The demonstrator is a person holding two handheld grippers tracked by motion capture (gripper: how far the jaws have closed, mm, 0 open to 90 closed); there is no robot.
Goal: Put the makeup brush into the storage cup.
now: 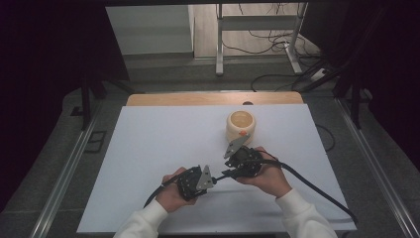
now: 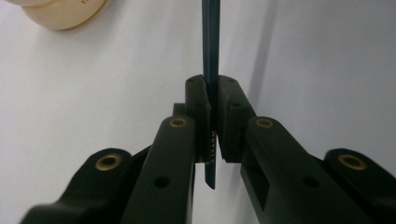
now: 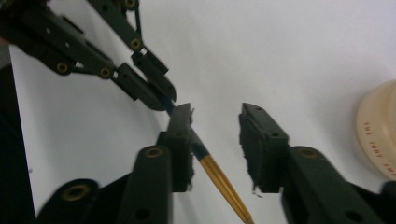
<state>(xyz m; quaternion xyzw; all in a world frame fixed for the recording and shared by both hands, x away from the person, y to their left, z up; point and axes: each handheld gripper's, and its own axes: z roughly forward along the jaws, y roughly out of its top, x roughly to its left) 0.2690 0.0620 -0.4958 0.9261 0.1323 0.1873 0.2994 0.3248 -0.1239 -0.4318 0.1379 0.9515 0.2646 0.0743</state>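
A thin dark blue pen [image 2: 210, 42] with a gold end [image 3: 222, 179] is held above the white sheet. My left gripper [image 2: 212, 93] is shut on its dark shaft, both pads pressing it, with printed letters visible between them. My right gripper [image 3: 215, 114] stands open around the same pen, whose gold end rests against one pad while the other pad is well clear of it. In the right gripper view, the left gripper [image 3: 161, 95] meets the pen from the upper left. From above, the left gripper [image 1: 214, 179] and right gripper [image 1: 229, 173] sit tip to tip near the front middle.
A cream round cup [image 1: 240, 125] stands just beyond the right gripper, and its side also appears in the left gripper view [image 2: 60, 11] and the right gripper view [image 3: 378, 130]. The white sheet [image 1: 163, 144] covers a wooden table [image 1: 213, 98]. Cables trail towards the front right edge.
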